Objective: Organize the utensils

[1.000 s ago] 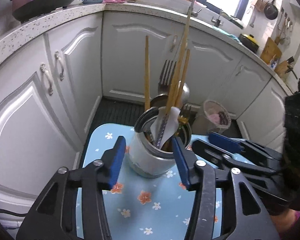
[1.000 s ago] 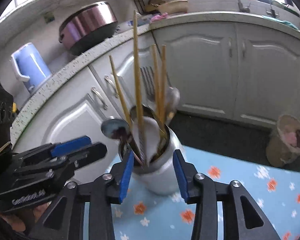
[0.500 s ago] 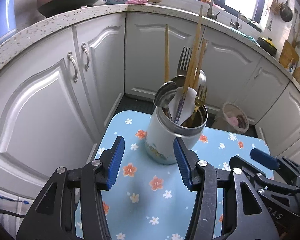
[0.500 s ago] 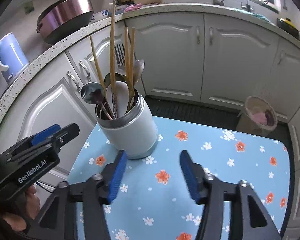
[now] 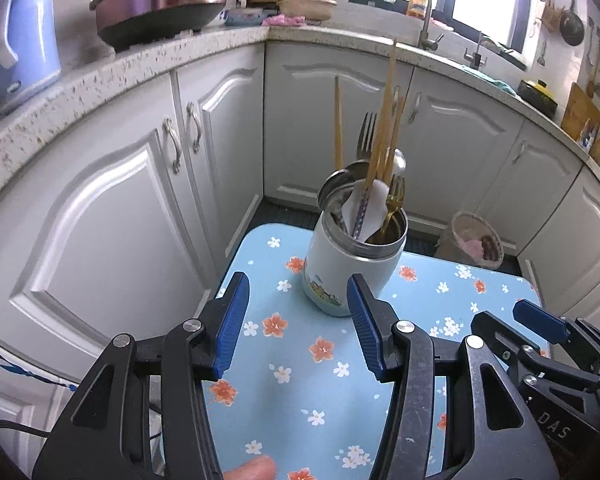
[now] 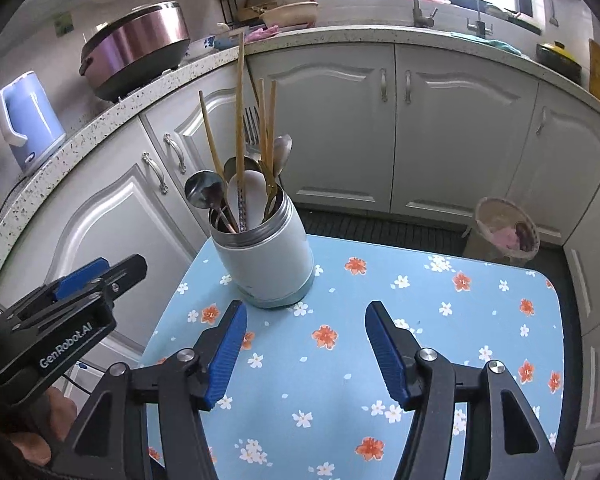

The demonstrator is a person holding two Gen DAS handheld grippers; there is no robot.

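Right wrist view: jar (image 6: pixel 266 258) upright on far left part of floral surface (image 6: pixel 420 320), packed with chopsticks (image 6: pixel 240 120), spoons (image 6: pixel 202 192), fork (image 6: pixel 252 124). Nothing loose on surface. Right gripper (image 6: pixel 304 350) half-spread, empty, short of jar. Left gripper (image 5: pixel 296 326) likewise half-spread, empty, jar just beyond its tips. Judged step: utensils all stowed, task near end or done. Next move, if any: clear both grippers away without knocking tall chopsticks.

Small table with a flowered blue cover

The table (image 6: pixel 440 320) stood before white cabinets; a white metal-rimmed jar (image 6: pixel 266 256) full of utensils (image 6: pixel 242 184) sat upright near its far left corner.
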